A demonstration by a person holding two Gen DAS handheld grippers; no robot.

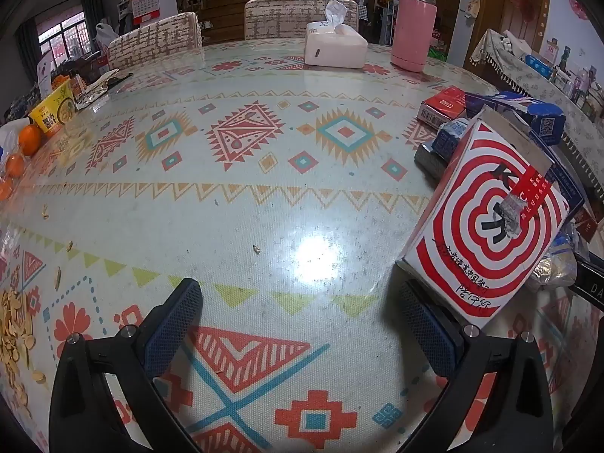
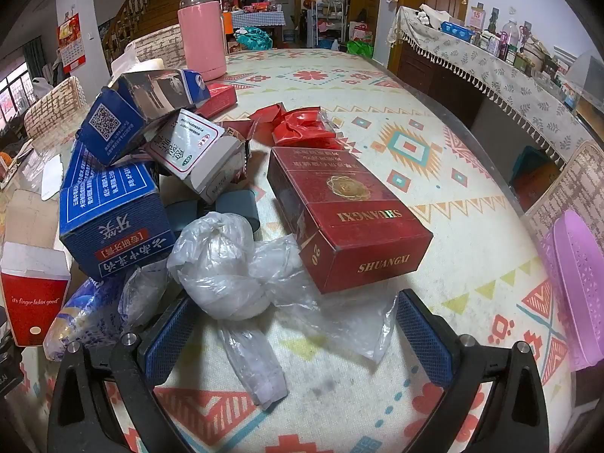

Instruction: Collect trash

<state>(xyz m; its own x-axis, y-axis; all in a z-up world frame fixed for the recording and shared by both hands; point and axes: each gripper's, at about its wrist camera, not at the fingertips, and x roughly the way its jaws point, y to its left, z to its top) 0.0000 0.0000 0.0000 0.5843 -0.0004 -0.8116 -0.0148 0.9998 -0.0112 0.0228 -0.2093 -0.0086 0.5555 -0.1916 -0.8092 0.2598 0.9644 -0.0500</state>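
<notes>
Both hand-held grippers are spread wide and hold nothing. The right hand-held gripper (image 2: pixel 290 334) hovers over a crumpled plastic bag (image 2: pixel 222 264) that lies between its fingers without touching them. Behind the bag, a red cigarette box (image 2: pixel 347 215) and a stack of blue boxes (image 2: pixel 113 207) crowd the surface's left side. The bag is limp and slippery, so a pinch could catch only a loose fold and let it slide out, or drag the cigarette box along. The left hand-held gripper (image 1: pixel 302 324) hangs above bare surface (image 1: pixel 264 188), its right finger close to a red-and-white box (image 1: pixel 487 219) it could topple. A purple basket (image 2: pixel 573 283) sits at the right edge.
</notes>
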